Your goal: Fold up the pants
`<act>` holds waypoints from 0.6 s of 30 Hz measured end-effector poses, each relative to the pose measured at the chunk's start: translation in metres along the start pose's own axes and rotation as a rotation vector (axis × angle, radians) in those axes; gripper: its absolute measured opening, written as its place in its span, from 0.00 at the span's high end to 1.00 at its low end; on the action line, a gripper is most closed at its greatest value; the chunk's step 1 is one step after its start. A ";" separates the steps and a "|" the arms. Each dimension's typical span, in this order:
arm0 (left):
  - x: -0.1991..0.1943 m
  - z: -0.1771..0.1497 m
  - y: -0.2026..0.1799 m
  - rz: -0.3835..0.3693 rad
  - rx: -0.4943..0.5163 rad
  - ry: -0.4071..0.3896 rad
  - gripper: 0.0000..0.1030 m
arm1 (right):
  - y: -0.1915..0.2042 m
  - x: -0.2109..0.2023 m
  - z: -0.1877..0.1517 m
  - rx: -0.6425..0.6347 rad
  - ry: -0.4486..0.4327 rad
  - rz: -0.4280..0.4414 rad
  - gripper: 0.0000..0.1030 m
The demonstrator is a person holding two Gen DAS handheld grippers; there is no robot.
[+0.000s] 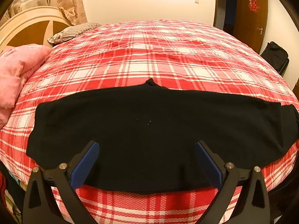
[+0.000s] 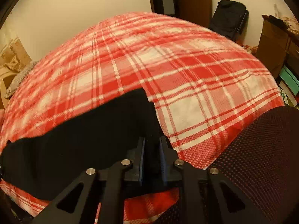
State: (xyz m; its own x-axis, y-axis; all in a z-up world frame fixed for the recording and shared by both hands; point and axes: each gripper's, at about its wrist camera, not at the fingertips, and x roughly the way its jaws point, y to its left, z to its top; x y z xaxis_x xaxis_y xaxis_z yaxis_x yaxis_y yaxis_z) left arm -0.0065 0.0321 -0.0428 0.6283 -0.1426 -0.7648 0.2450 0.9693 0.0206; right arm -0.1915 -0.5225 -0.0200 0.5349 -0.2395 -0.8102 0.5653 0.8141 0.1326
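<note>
Between the right gripper (image 2: 151,145) fingers, which sit narrow and nearly closed, there's black cloth, so it looks clamped on the right end of the black pants (image 2: 84,145). The left gripper (image 1: 146,149) is spread wide over the near middle of the pants (image 1: 149,127), holding nothing. They lie flat across the near edge of the bed's red plaid sheet (image 1: 149,56).

What could go wrong: with only one end pinched, lifting it over could drag the whole garment sideways or bunch it, since nothing pins the other end. The near hem is also close to the mattress edge, so a pull toward the person might slide it off.

Only the left view shows the full spread and the little crotch peak at the far edge; only the right view shows the pinch, plus a dark dotted fabric (image 2: 261,158) at near right that I can't identify.
</note>
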 end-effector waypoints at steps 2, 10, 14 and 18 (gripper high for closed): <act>0.000 0.000 0.000 -0.001 -0.001 0.000 0.00 | 0.000 -0.011 0.003 0.000 -0.026 0.010 0.85; -0.003 -0.001 -0.003 -0.009 0.014 -0.012 0.00 | -0.004 -0.023 0.006 0.039 -0.007 0.034 0.85; 0.000 -0.001 -0.001 -0.015 0.002 0.001 0.00 | -0.014 -0.001 -0.003 0.060 0.041 0.000 0.85; -0.001 -0.001 0.000 -0.007 0.003 -0.002 0.00 | -0.017 0.009 -0.008 0.069 0.039 0.039 0.85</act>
State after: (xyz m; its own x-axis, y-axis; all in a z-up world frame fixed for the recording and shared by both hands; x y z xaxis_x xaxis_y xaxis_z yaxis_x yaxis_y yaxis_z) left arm -0.0080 0.0321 -0.0424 0.6280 -0.1494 -0.7637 0.2512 0.9678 0.0172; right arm -0.2014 -0.5346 -0.0336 0.5334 -0.1870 -0.8250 0.5872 0.7839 0.2019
